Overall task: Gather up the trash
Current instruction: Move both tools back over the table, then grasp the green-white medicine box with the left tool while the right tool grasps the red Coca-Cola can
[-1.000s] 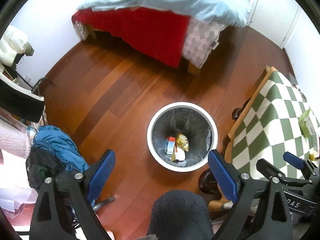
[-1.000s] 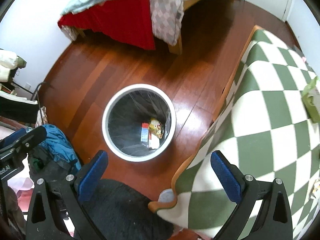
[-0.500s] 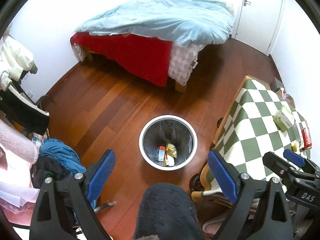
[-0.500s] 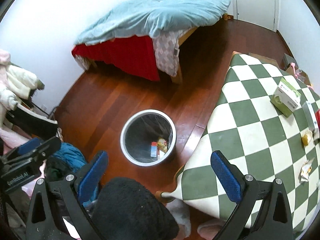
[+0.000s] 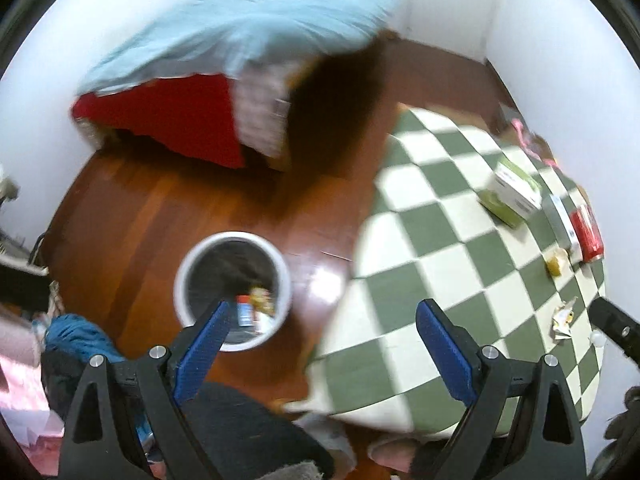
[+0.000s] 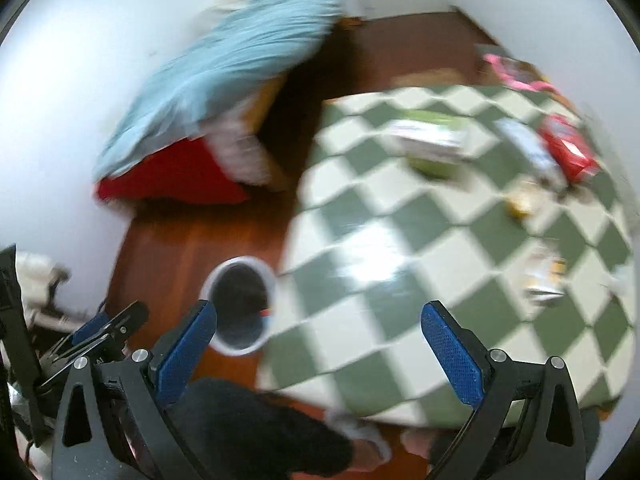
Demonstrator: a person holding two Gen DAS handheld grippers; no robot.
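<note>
A white-rimmed bin (image 5: 232, 240) with a dark liner stands on the wood floor, with wrappers (image 5: 256, 304) lying in it. The bin (image 6: 240, 304) also shows small in the blurred right wrist view. On the green-and-white checked table (image 5: 440, 248) lie a crumpled wrapper (image 5: 563, 317), a yellow scrap (image 5: 557, 262), a red packet (image 5: 586, 233), a grey-white box (image 5: 563, 224) and a green-white box (image 5: 512, 192). My left gripper (image 5: 322, 344) is open and empty, high above the bin and the table edge. My right gripper (image 6: 320, 346) is open and empty over the table edge.
A bed (image 5: 240, 52) with a blue duvet and red skirt stands at the back. A blue jacket (image 5: 76, 332) lies heaped at the left. A person's dark-clothed leg (image 5: 248, 432) shows at the bottom. The table (image 6: 440, 240) fills the right.
Both grippers have risen and swung right, from above the bin toward the checked table. More of the table and its litter has come into view. Both stay open.
</note>
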